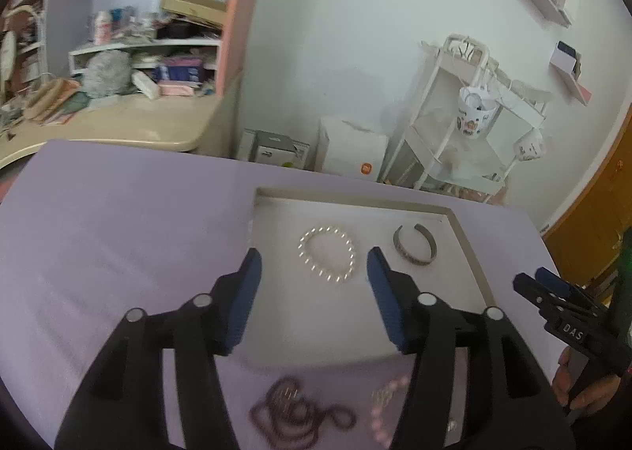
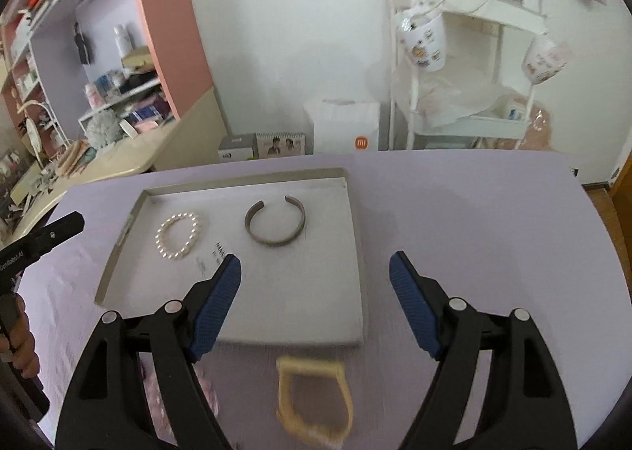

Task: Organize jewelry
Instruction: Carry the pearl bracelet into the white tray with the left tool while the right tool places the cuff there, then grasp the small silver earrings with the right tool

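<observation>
Both tongs, left (image 1: 314,266) & right (image 2: 315,266), are hanging apart, empty; yellow bracelet (image 2: 314,398) is lying just under right tongs, nearer than tray (image 2: 355,236).

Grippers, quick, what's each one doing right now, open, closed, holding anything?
Left gripper: open, holding nothing; the pearl bracelet lies in the tray beyond its fingers.
Right gripper: open, holding nothing.

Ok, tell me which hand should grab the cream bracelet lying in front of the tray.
Right. The cream bracelet lies on the table between the open right tool fingers, just short of the tray. The left tool hangs open over the dark beads and pink beads instead.
</observation>
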{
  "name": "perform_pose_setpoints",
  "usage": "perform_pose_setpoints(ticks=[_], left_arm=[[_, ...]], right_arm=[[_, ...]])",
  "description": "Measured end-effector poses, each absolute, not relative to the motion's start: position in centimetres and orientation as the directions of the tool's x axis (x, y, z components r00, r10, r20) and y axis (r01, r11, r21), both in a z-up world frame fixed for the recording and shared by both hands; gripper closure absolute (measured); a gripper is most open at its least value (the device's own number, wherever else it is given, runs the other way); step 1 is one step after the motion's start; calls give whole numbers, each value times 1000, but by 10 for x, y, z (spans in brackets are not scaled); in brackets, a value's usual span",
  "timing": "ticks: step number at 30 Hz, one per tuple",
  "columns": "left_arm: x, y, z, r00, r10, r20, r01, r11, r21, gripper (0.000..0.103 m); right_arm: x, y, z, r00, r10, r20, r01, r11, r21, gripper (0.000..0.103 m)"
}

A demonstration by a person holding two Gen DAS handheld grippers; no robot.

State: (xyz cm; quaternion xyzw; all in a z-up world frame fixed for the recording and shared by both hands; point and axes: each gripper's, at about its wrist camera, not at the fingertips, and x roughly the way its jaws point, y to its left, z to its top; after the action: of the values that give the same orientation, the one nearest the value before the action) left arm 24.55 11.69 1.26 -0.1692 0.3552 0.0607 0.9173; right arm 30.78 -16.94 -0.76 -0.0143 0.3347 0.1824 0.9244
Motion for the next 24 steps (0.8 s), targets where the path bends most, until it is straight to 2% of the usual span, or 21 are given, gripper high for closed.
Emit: perform_pose_setpoints(ticks=[4, 10, 20, 24], left_arm=[[207, 110, 19, 767, 28, -641, -247, 935, -255, 37], [159, 89, 17, 793, 69, -606, -255, 940, -227, 25], [87, 65, -11, 777, 107, -620, -300, 929, -216, 16], [68, 58, -23, 758, 124, -641, -325, 923, -206, 15]], right_arm=[[276, -178, -12, 735, 332, -591, -352, 932, 85, 24], [236, -195, -32, 740, 325, -589, -328, 939, 106, 24], [188, -212, -71, 729, 296, -617, -308, 947, 91, 24], [186, -215, -88, 701, 271, -659, -297, 952, 76, 25]])
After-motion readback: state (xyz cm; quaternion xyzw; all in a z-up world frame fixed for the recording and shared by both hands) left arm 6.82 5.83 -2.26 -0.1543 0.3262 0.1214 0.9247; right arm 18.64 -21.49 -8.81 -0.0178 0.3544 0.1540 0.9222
